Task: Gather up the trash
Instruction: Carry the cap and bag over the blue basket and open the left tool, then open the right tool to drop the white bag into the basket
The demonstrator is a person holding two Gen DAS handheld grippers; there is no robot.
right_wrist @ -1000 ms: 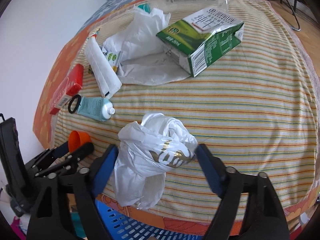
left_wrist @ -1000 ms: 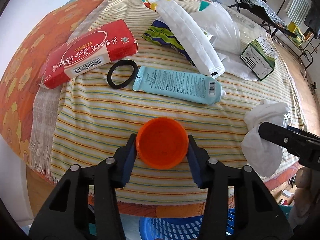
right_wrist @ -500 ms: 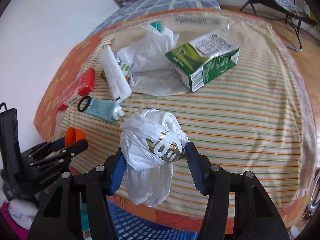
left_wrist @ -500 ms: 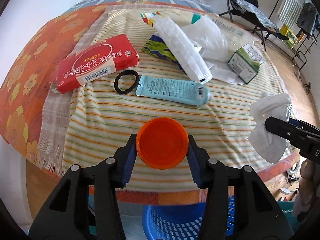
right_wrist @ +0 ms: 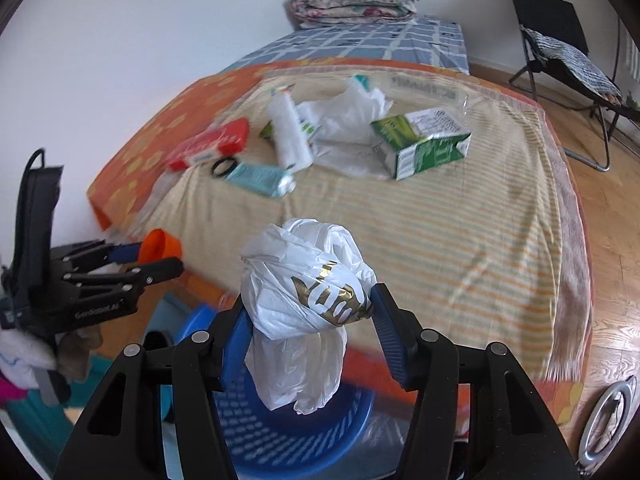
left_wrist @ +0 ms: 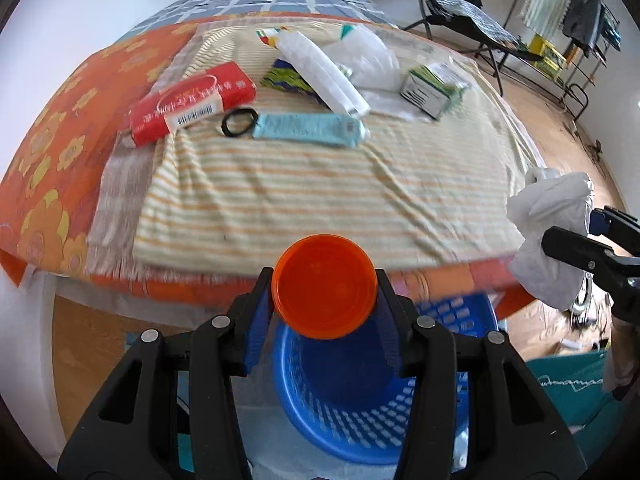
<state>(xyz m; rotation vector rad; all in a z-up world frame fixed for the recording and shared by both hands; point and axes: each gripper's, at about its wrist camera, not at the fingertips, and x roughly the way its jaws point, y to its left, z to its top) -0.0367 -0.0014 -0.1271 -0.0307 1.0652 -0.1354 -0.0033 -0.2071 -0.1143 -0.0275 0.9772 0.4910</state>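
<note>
Now the left gripper (left_wrist: 324, 300) has its fingers pinched on an orange cap (left_wrist: 325, 286), gripped at both sides, above the blue laundry basket (left_wrist: 440, 412) that stands on the floor at the near edge of the bed (left_wrist: 48, 152). Off to the right, the right gripper (right_wrist: 308, 320) holds a crumpled white plastic bag (right_wrist: 304, 276) with gold print; its fingers have just been closing and now press on the bag from both sides, its loose tail hanging over the same basket. Further off on the striped cloth (left_wrist: 280, 200) lie the remaining things: a red packet (left_wrist: 192, 102) at the left, a black ring (left_wrist: 239, 122) touching the end of a light blue tube (left_wrist: 308, 130), a white pleated pouch (left_wrist: 320, 72) over a patterned wrapper (left_wrist: 286, 80), a loose white bag (left_wrist: 368, 60), and a green carton (right_wrist: 424, 142) on its side to the right. A black chair (right_wrist: 560, 56) stands on the wooden floor at the far right.
</note>
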